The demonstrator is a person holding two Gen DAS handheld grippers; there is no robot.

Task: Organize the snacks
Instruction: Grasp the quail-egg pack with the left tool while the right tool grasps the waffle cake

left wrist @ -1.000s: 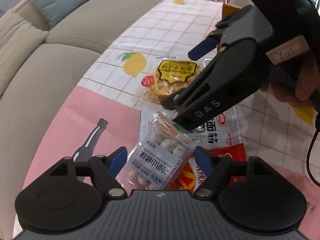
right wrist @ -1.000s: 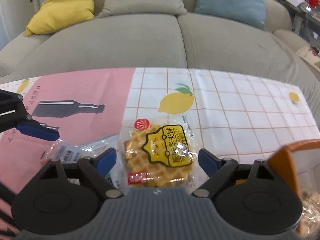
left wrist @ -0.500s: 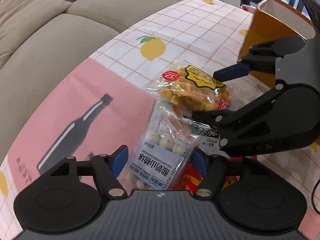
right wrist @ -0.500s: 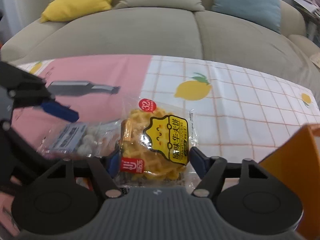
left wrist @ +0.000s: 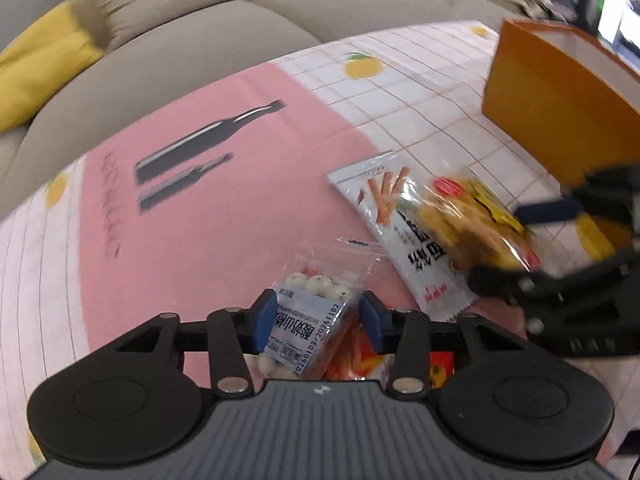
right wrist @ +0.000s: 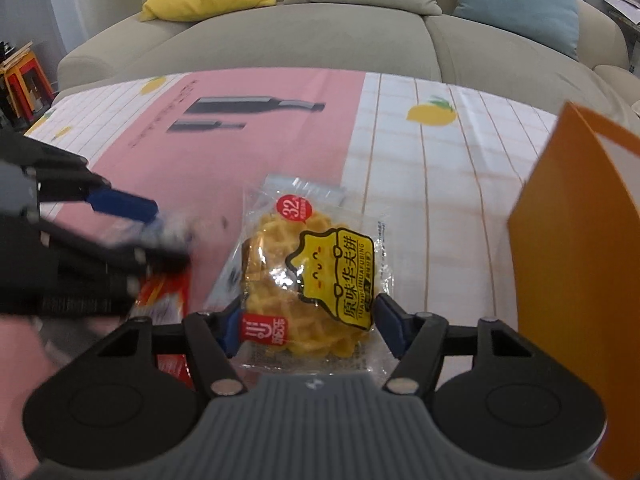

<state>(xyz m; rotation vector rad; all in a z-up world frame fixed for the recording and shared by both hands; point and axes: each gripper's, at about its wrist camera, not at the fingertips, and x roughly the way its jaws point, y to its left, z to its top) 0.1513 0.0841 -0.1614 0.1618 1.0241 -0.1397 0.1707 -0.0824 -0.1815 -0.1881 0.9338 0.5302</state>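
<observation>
Both grippers are black, with blue pads [left wrist: 265,320] and silver screws.

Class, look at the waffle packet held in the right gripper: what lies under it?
Under the waffle packet lies a white packet picturing snack sticks, resting on the tablecloth. Its right part is covered.

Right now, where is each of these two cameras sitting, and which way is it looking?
Left wrist view: rides on the left gripper, looking forward and down at the table; its pads pinch a packet of white balls; the right gripper shows at right.
Right wrist view: rides on the right gripper, facing the sofa; its pads hold a waffle packet; the left gripper shows at left.
Both share: pink tablecloth, orange box, waffle packet.
</observation>
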